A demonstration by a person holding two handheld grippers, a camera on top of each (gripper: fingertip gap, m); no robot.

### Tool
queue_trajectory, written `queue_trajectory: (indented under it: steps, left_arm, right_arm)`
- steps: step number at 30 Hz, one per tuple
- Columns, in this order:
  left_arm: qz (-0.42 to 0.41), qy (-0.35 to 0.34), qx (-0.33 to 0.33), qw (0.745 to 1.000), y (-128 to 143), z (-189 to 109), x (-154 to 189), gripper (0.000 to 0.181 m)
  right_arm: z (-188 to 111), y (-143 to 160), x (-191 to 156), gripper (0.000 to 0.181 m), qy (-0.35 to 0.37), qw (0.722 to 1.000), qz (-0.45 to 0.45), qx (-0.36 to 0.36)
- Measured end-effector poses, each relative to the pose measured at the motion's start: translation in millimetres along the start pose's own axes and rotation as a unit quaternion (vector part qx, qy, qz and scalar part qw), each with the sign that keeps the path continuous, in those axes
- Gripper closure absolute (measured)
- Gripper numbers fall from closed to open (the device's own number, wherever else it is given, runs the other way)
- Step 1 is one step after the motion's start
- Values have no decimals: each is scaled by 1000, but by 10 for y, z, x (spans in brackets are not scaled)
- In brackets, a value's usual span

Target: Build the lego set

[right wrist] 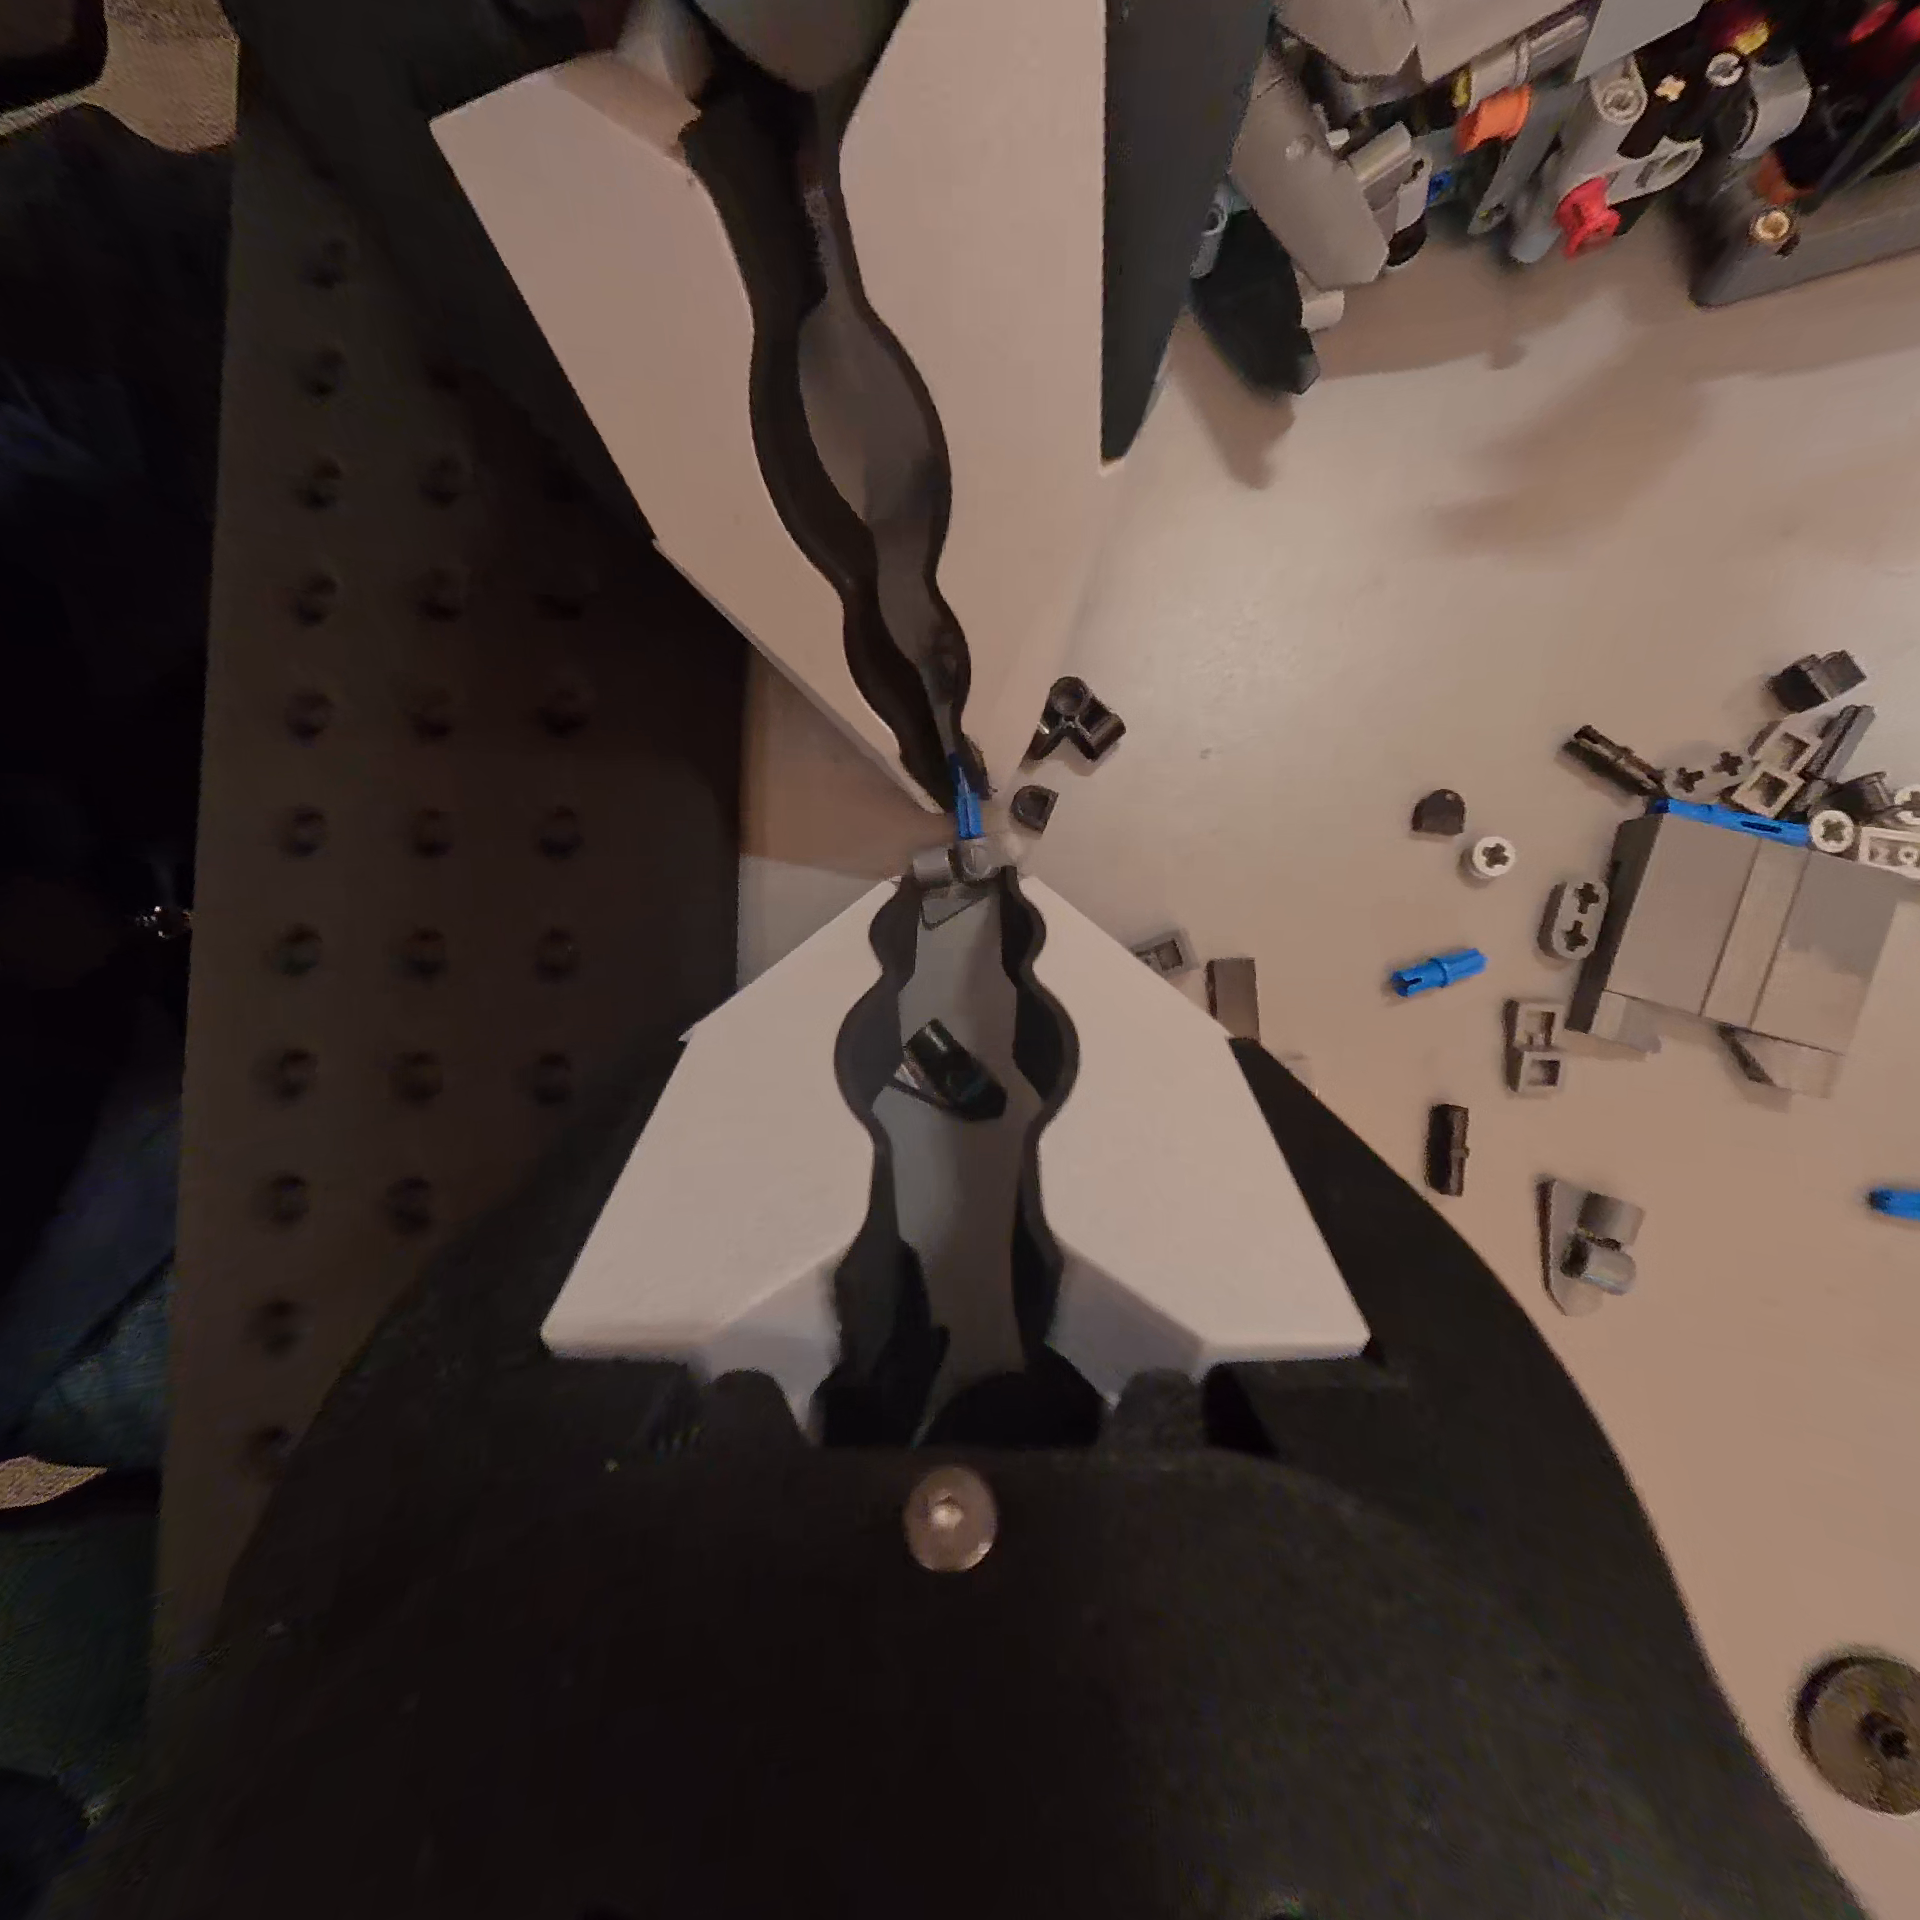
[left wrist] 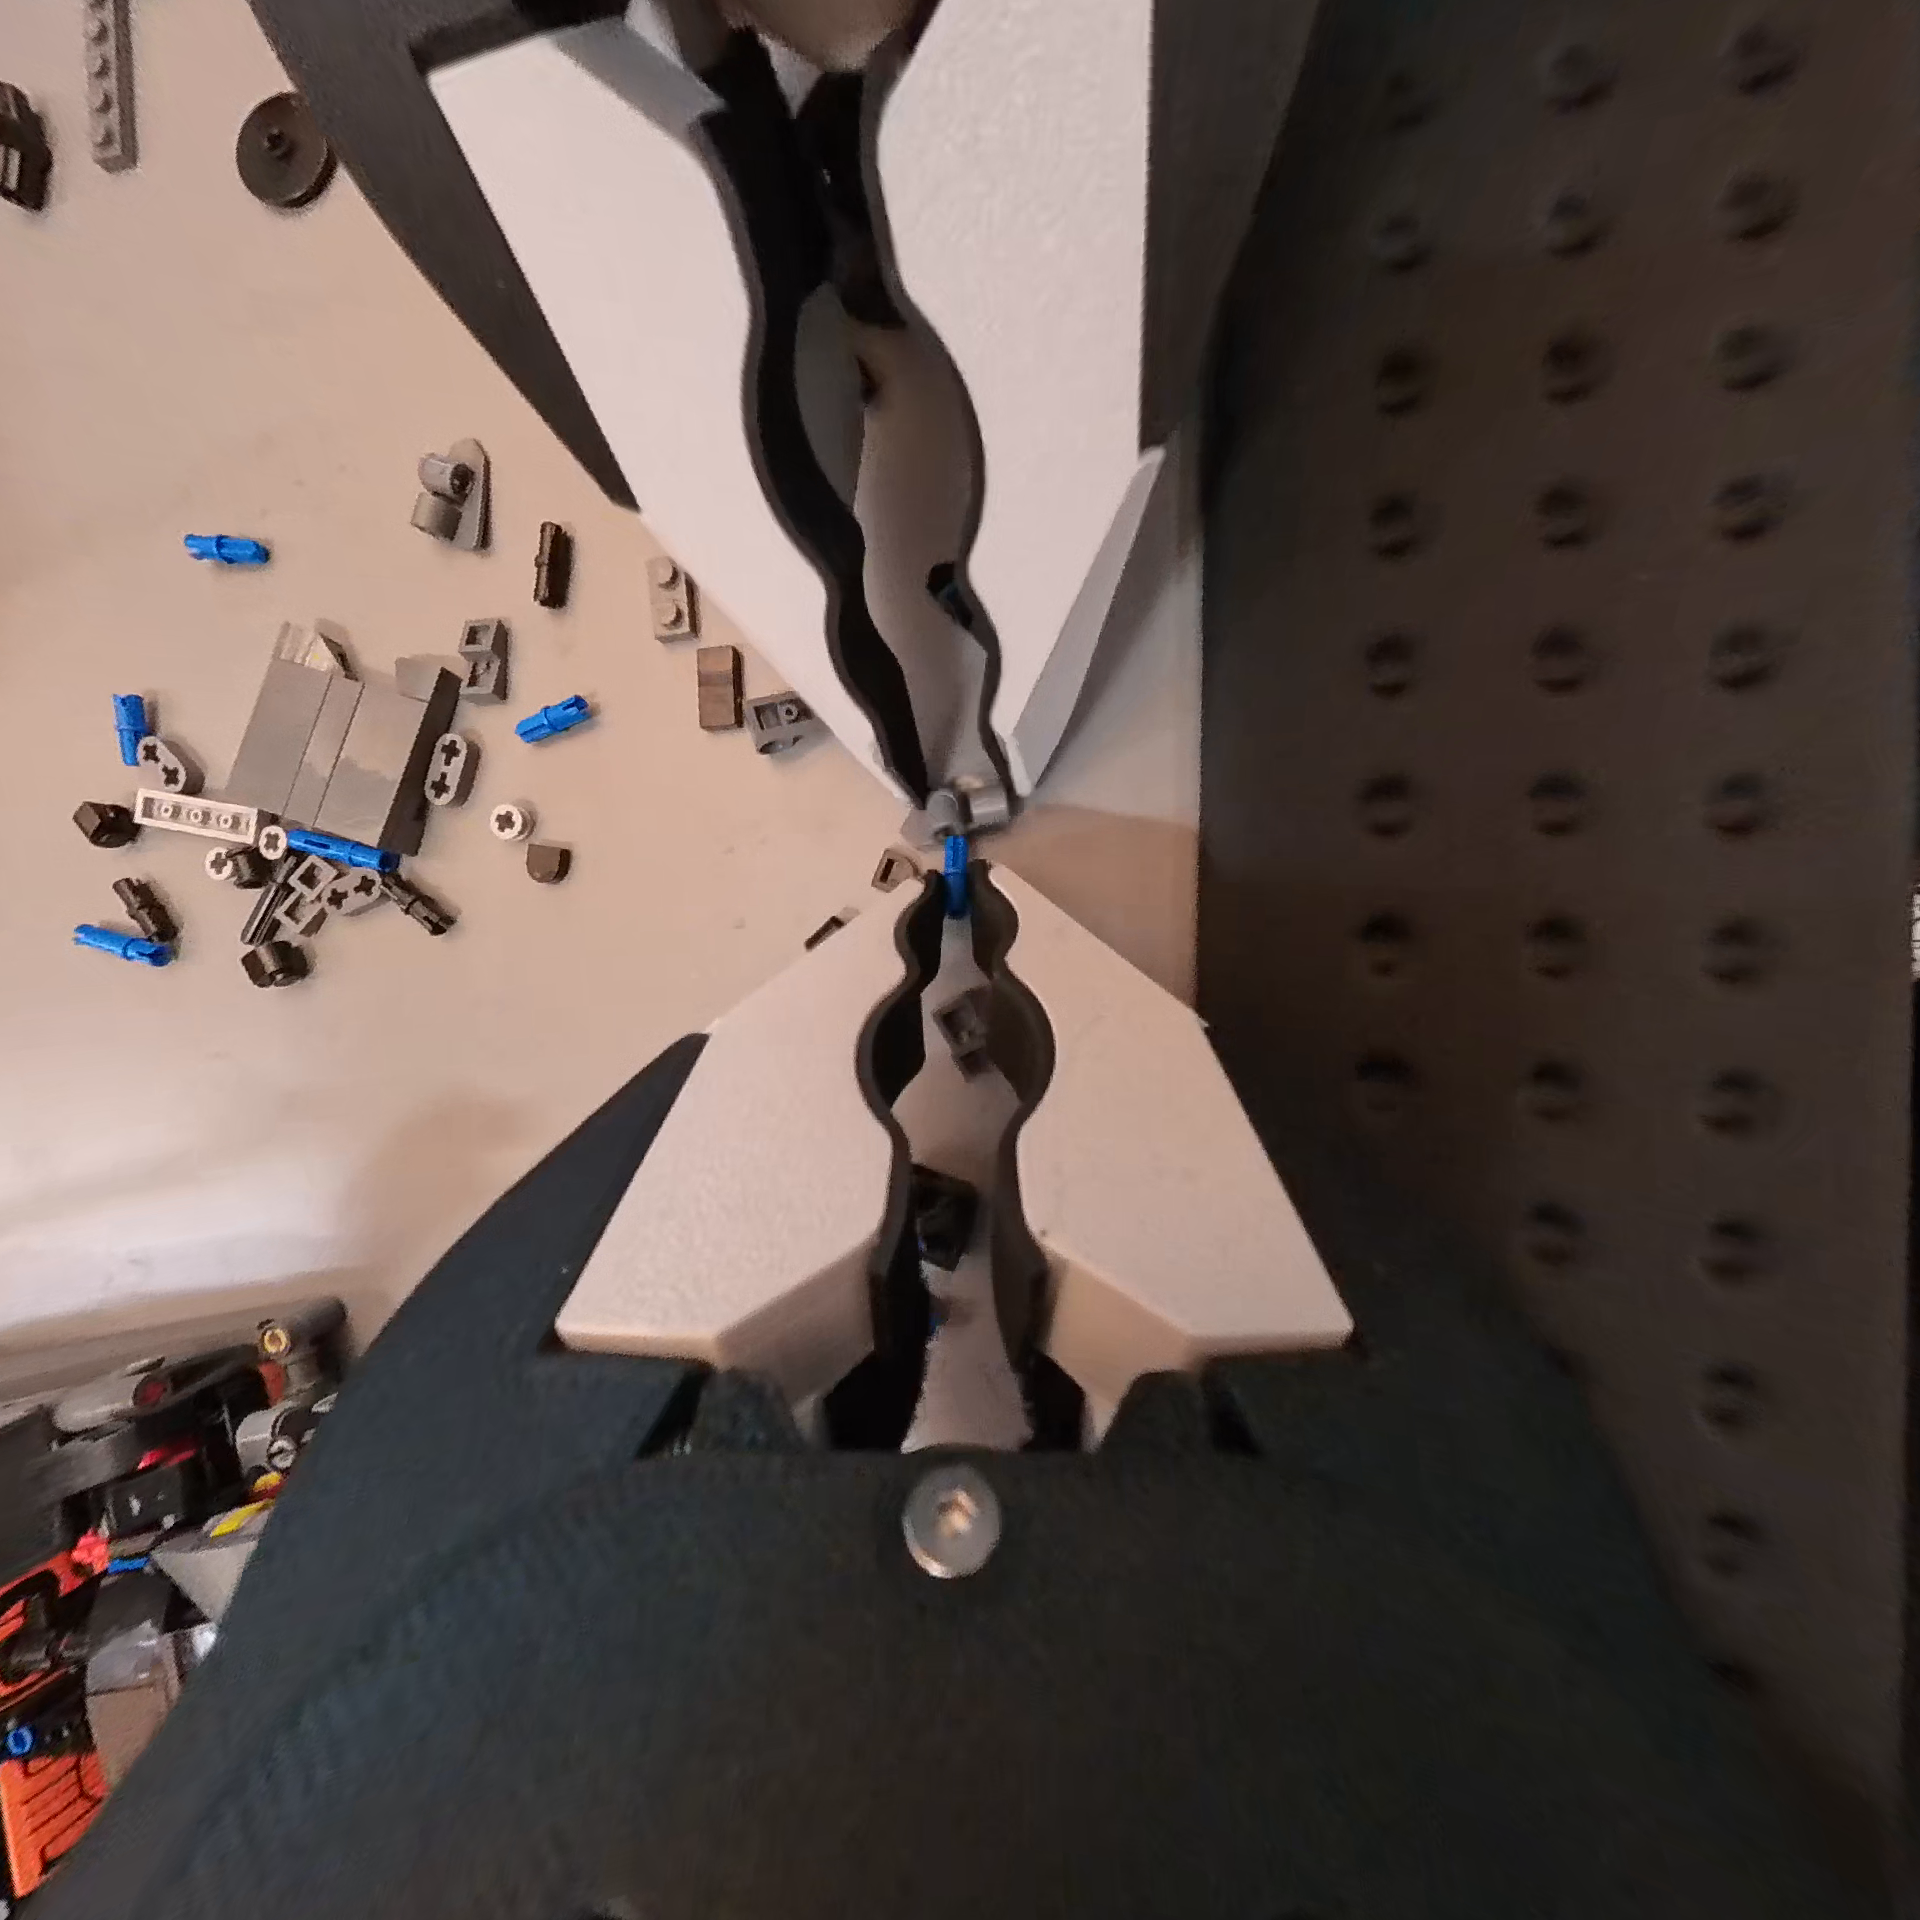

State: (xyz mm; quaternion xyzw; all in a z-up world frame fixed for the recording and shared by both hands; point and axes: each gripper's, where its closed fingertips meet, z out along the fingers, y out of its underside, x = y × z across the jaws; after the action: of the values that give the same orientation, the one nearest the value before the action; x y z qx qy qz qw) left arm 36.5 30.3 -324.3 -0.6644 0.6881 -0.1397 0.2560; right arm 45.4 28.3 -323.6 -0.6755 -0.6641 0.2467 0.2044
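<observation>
Left wrist view: the left tool [left wrist: 954,902] pinches a blue pin [left wrist: 956,871] at its tips — long axis pointing straight ahead into a grey connector [left wrist: 964,810] clamped by the right tool [left wrist: 961,792].

Right wrist view: the right tool [right wrist: 961,878] grips the grey connector [right wrist: 961,860] crosswise above the tabletop [right wrist: 1351,644] — the blue pin [right wrist: 969,805] meets it from the left tool [right wrist: 961,774].

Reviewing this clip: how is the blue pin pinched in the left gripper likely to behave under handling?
The blue pin looks rigid and light. Only the left gripper tip pinches it, so it may pivot or slip. Its round body, like the loose pin, probably rolls if dropped.
</observation>
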Motion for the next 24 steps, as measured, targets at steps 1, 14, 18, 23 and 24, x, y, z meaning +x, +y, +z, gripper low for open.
queue_trajectory:
  steps: [1, 14, 18, 23, 24]
  left_arm:
    - [0, -2, -2, 1000, 4, 7, -1, 179]
    - [2, -7, 18, 1000, -34, 3, 0, 179]
    - [1, -9, 16, 1000, -24, 13, 0, 179]
    - [1, -23, 23, 999, -38, 2, -14, 179]
    - [2, -28, 25, 999, -44, 0, -16, 179]
  right_arm:
    - [-2, 3, 3, 168, 2, 1000, -1, 1]
    - [-4, 15, -3, 168, -8, 1000, 14, 18]
    - [-2, 14, -2, 168, -9, 1000, 16, 20]
    - [-5, 15, -3, 168, -13, 999, 20, 25]
    - [-6, 16, -4, 168, -13, 999, 20, 25]
